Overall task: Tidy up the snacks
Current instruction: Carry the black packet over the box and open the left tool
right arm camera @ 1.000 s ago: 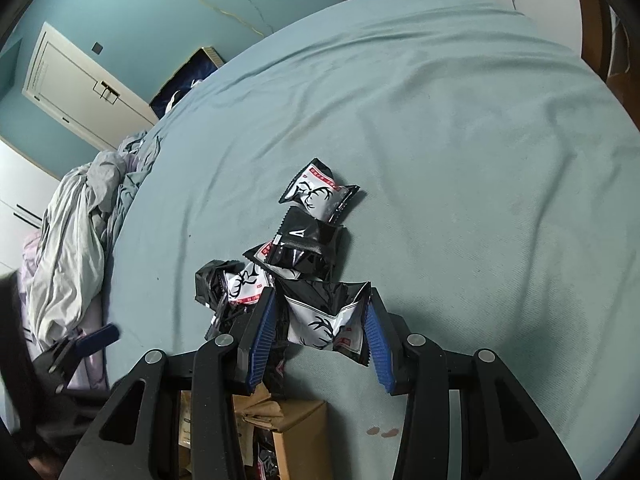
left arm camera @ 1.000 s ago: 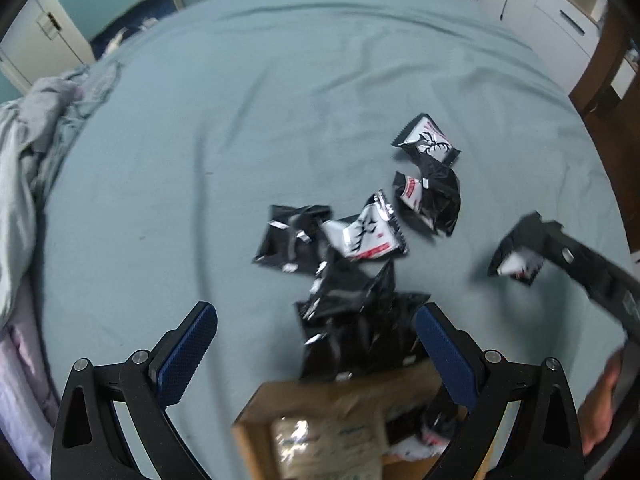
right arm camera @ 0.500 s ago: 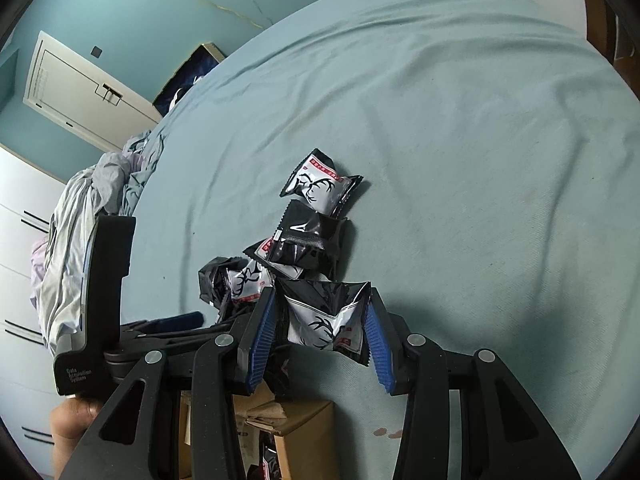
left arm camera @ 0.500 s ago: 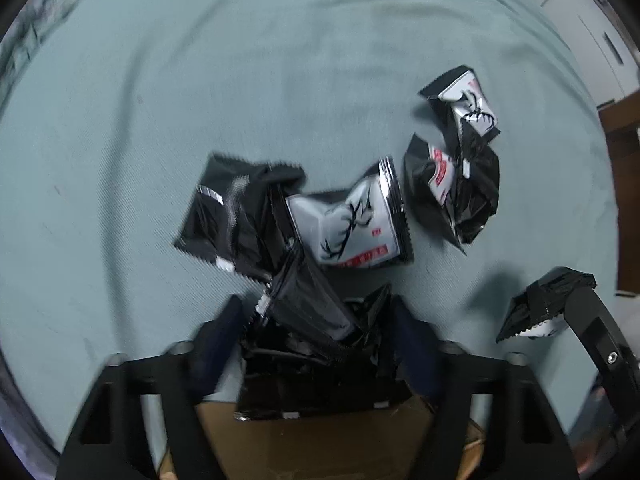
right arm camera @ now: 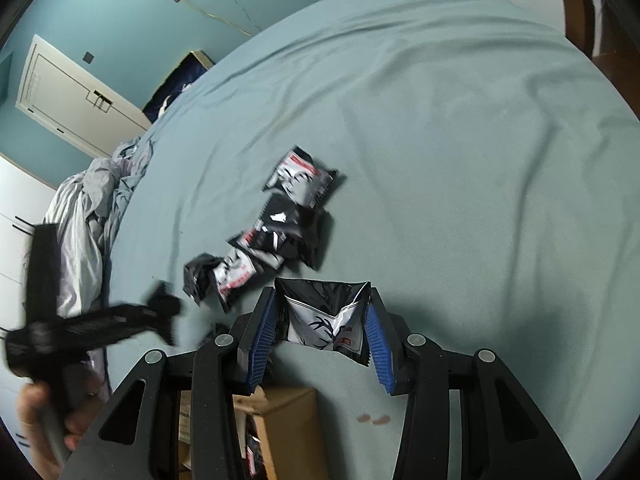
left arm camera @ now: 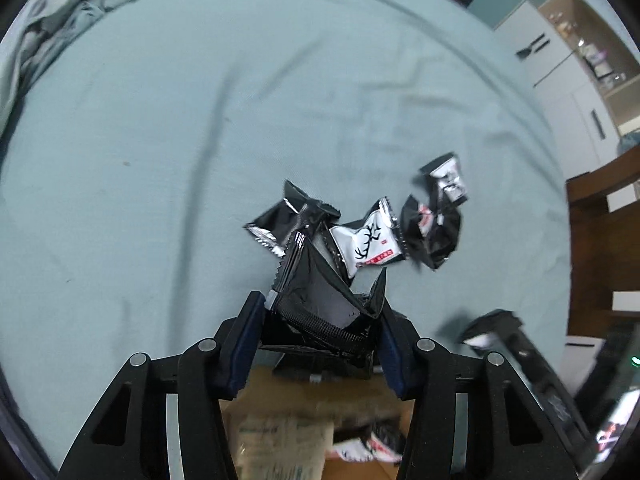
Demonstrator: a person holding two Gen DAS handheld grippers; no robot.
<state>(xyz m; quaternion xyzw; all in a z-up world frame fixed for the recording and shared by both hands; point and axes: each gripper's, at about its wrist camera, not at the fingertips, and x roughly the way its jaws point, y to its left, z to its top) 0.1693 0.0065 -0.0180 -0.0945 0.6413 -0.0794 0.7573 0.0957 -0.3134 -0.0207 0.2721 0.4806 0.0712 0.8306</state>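
My left gripper (left arm camera: 320, 312) is shut on a black snack packet (left arm camera: 320, 304), held above a cardboard box (left arm camera: 288, 436) that has packets inside. Several more black and white snack packets (left arm camera: 368, 240) lie in a row on the teal bed beyond it. My right gripper (right arm camera: 322, 312) is shut on a black and white snack packet (right arm camera: 324, 312) above the bed's near edge. It also shows in the left wrist view (left arm camera: 492, 328), blurred, at lower right. The loose packets (right arm camera: 280, 224) lie just ahead of the right gripper. The box (right arm camera: 280, 432) shows below it.
The teal bed sheet (right arm camera: 460, 140) fills both views. A rumpled grey blanket (right arm camera: 80, 216) lies at the bed's left side. White cupboards (left arm camera: 560, 60) and a brown wooden piece (left arm camera: 600, 208) stand to the right. The left gripper (right arm camera: 92, 328) crosses the right view's lower left.
My left gripper went from open to shut on a black packet from the pile's near end and lifted it. My right gripper kept its hold on its packet and stayed about in place.
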